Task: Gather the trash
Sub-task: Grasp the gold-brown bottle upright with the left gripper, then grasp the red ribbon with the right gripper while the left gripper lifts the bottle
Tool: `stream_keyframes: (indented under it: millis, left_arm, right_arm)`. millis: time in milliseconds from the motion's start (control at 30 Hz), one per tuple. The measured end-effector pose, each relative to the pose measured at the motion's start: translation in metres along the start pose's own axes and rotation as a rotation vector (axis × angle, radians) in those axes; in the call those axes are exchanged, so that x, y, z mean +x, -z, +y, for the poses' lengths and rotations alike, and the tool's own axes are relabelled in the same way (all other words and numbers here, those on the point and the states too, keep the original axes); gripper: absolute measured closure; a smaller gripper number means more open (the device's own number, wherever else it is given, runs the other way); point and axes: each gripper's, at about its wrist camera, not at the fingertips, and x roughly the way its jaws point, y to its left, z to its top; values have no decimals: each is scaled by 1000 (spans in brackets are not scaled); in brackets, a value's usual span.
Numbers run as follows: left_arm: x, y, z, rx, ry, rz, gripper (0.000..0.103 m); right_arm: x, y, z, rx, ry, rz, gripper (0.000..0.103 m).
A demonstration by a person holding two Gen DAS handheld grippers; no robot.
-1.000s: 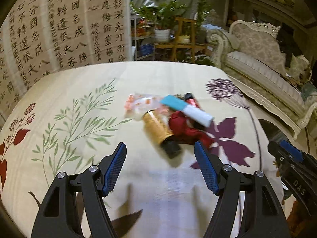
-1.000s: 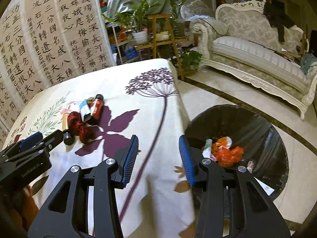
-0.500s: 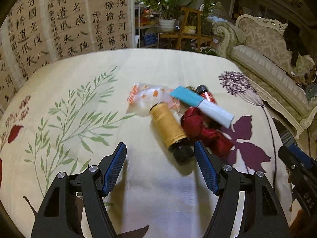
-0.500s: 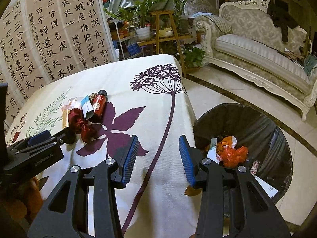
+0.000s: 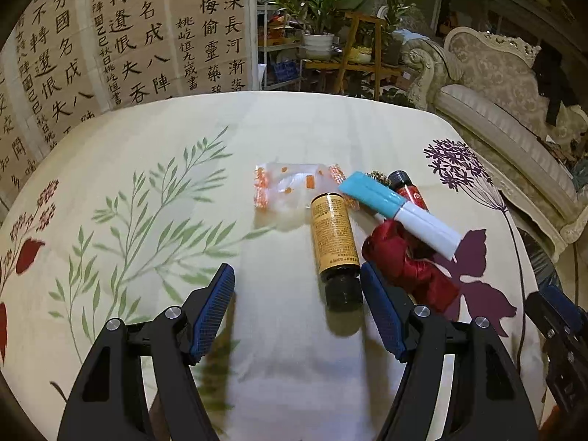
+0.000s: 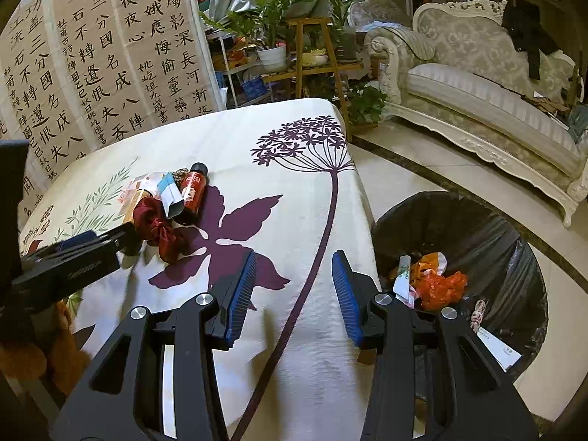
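Left gripper: left gripper (image 5: 297, 307) hangs over the tablecloth with its jaws spread wide and nothing pressed between them; the dark cap of the yellow bottle (image 5: 333, 235) lies just inside its right-hand finger (image 5: 382, 316); whether cap and finger touch cannot be told

Right gripper: right gripper (image 6: 292, 294) stands part open and empty above the near edge of the table, between the purple leaf print and the bin

Trash pile: a small heap lies on the tablecloth (image 5: 165, 147) toward its right side; the yellow bottle lies on its side, cap toward the camera; a clear wrapper with orange marks (image 5: 290, 183) lies just beyond it, touching its far end; a blue and white tube (image 5: 400, 213) lies slanted across a red bottle with a black cap (image 6: 193, 193); a crumpled red cloth (image 5: 408, 268) lies against the bottle's right side, under the tube's white end

Bin: a bin with a black liner (image 6: 488, 228) stands on the floor just beside the table's right edge; orange plastic (image 6: 439, 286) and paper scraps lie in it

Surroundings: a screen with black calligraphy (image 5: 121, 33) stands behind the table; potted plants (image 6: 272, 29) on a wooden stand and a pale sofa (image 6: 488, 95) are farther back
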Motion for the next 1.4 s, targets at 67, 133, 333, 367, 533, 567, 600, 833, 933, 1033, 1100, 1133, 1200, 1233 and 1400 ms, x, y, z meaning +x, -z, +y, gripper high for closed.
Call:
stream_keyframes:
  millis: [67, 133, 333, 367, 533, 567, 600, 833, 933, 1033, 1100, 1133, 1200, 1233, 1400]
  left_arm:
    - [3, -3, -1, 5, 6, 4, 34]
    - [2, -5, -2, 11, 11, 5, 34]
    - [8, -8, -5, 16, 10, 6, 34]
    - [10, -9, -5, 16, 10, 9, 34]
    - [13, -13, -6, 20, 19, 13, 35]
    - [13, -13, -7, 27, 19, 8, 41]
    - [13, -12, -8, 38, 17, 5, 45]
    - [9, -5, -6, 48, 62, 5, 78]
    - [6, -1, -3, 49, 66, 5, 78]
    - [2, 4, 0, 43, 69, 8, 78]
    - [-1, 8, 4, 39, 68, 9, 78]
    - [-3, 10, 6, 37, 67, 10, 78]
    - [-6, 12, 9, 32, 68, 14, 78]
    - [-7, 13, 11, 28, 68, 17, 78]
    - [-9, 11, 16, 5, 62, 9, 60]
  right_arm:
    - [0, 0, 0, -1, 0, 0, 61]
    - [0, -1, 0, -3, 2, 2, 61]
    - [2, -2, 1, -6, -2, 5, 61]
    - [2, -2, 2, -8, -4, 6, 61]
    - [5, -5, 5, -11, -7, 8, 61]
    - [6, -5, 5, -11, -7, 8, 61]
    - [7, -5, 6, -12, -8, 9, 61]
    - [12, -7, 10, -16, -13, 18, 61]
    - [13, -7, 11, -16, -12, 17, 61]
    - [12, -7, 11, -16, -13, 18, 61]
    - [13, -7, 12, -19, -14, 18, 61]
    - [13, -6, 13, -20, -15, 18, 61]
    - [13, -6, 15, -23, -17, 19, 61]
    - [12, -6, 15, -25, -18, 19, 61]
    - [13, -7, 22, -36, -24, 20, 61]
